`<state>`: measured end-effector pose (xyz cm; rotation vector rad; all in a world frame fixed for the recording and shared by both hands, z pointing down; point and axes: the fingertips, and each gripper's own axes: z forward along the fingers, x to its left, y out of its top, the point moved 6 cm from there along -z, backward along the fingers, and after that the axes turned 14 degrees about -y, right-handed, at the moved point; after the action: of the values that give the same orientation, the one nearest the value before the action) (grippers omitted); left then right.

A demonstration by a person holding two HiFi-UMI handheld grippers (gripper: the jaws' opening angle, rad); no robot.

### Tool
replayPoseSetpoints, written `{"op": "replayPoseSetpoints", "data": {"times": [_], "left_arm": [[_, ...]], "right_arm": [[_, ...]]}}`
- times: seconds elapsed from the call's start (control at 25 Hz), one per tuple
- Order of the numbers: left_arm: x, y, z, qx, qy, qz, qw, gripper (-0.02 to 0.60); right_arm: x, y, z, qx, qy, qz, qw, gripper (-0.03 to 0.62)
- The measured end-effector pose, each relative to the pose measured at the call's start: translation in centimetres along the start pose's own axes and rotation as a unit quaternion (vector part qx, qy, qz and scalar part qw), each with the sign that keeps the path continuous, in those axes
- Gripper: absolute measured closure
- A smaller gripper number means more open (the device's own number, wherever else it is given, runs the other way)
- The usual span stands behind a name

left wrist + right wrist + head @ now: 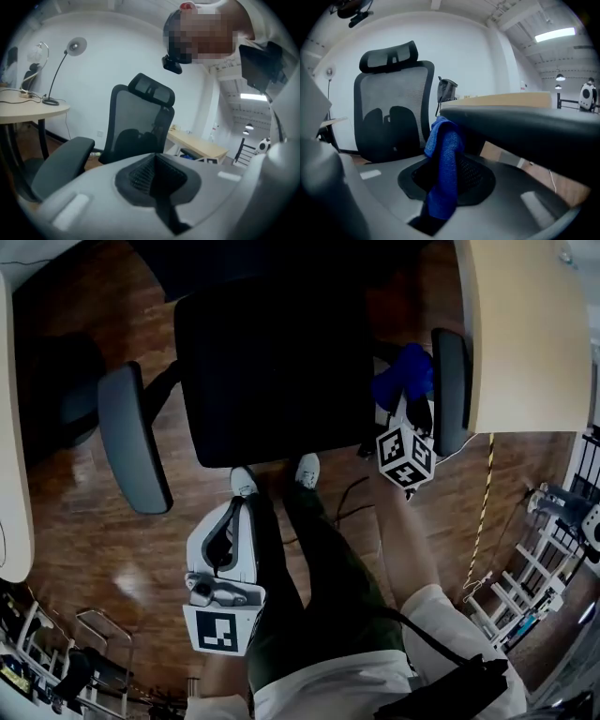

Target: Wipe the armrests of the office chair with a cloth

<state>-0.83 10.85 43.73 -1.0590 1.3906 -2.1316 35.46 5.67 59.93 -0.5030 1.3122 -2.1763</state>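
Note:
Seen from above, the black office chair [272, 362] has a grey left armrest [131, 437] and a right armrest [450, 390]. My right gripper [405, 413] is shut on a blue cloth [403, 376], just left of the right armrest, at its near half. In the right gripper view the cloth [443, 159] hangs bunched from the gripper [440, 187], under the armrest's edge [525, 126]. My left gripper [234, 507] is held low beside the person's leg, shut and with nothing in it. It points at the chair; its view shows the gripper [157, 173], the backrest [140, 126] and the left armrest [61, 159].
A light desk [525, 334] stands close beyond the right armrest, and another table edge [11, 474] runs along the left. The person's feet [277, 474] are at the seat's front edge. A desk lamp [63, 70] is on the left table. Racks [544, 559] stand at lower right.

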Motion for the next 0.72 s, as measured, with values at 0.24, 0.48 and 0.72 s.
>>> {"op": "replayPoseSetpoints", "data": {"times": [0.24,0.48,0.72], "left_arm": [[0.4,-0.9,-1.4,0.035,-0.006,0.005,0.9994,0.581],[2.6,0.9,-4.3,-0.001,0.046,0.028,0.9986,0.581],[4.3,5.4,-6.6,-0.082,0.128,0.049,0.9872,0.581]], "right_arm": [[1.1,-7.1,9.6,0.109,0.015,-0.062,0.992,0.505],[5.6,-4.0,6.8,0.108,0.114,-0.090,0.983,0.507],[13.6,10.7,-18.4,-0.003,0.396,-0.039,0.918,0.507]]}}
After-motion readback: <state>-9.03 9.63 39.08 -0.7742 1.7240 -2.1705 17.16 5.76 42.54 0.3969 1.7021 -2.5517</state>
